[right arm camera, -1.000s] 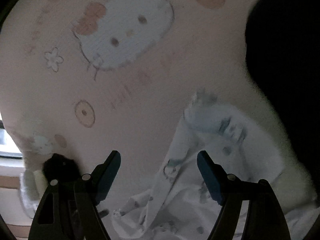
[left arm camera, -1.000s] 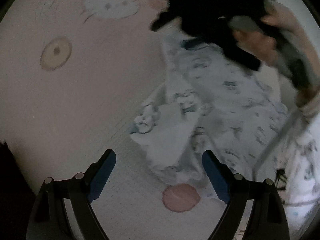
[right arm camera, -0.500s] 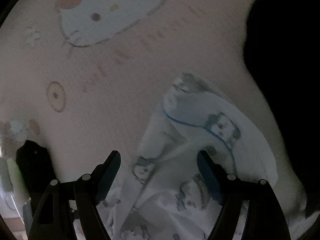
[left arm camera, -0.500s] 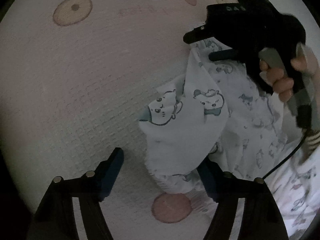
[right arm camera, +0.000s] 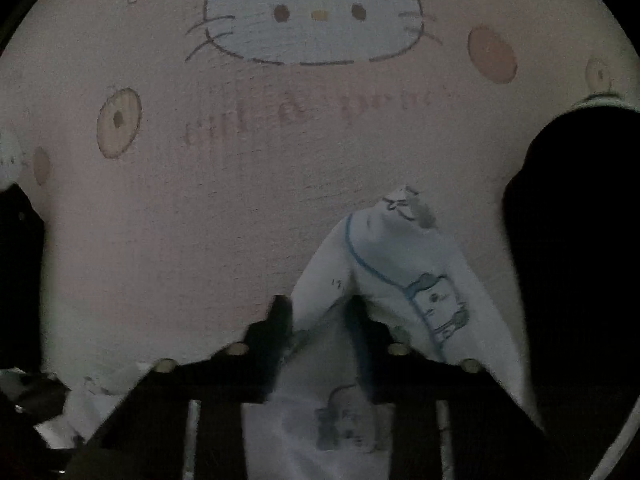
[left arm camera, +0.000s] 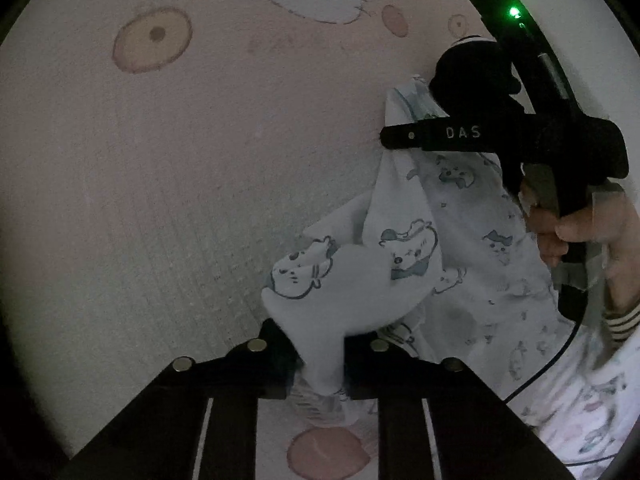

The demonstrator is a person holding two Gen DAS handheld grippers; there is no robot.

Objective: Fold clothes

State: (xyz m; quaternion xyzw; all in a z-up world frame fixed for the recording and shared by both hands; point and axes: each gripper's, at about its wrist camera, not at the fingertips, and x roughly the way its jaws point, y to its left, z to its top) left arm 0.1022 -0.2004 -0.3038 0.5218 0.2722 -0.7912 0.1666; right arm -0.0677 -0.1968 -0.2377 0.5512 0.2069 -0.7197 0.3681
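Lying crumpled on the pink cartoon-cat bedsheet [left arm camera: 168, 184], the white garment [left arm camera: 400, 256] printed with small grey animals is the thing both tools have hold of. The left gripper [left arm camera: 320, 344] has its jaws closing on a bunched corner of the garment, the cloth squeezed between its dark fingers [left arm camera: 276, 344] and spilling out above and below them. Up and to the right of that corner, the right gripper [left arm camera: 404, 136], a black body marked with pale letters and a green light, points down onto the far edge of the garment, and a hand [left arm camera: 576, 236] wraps its handle, with a striped cuff [left arm camera: 624, 324] just below. Seen from its own camera, the right gripper [right arm camera: 320, 320] is likewise closing, a fold of the garment [right arm camera: 400, 264] with a thin blue line pinched between its jaws. Beyond the garment a large white cat face [right arm camera: 316, 12] is printed on the bedsheet, with round tan spots around it.
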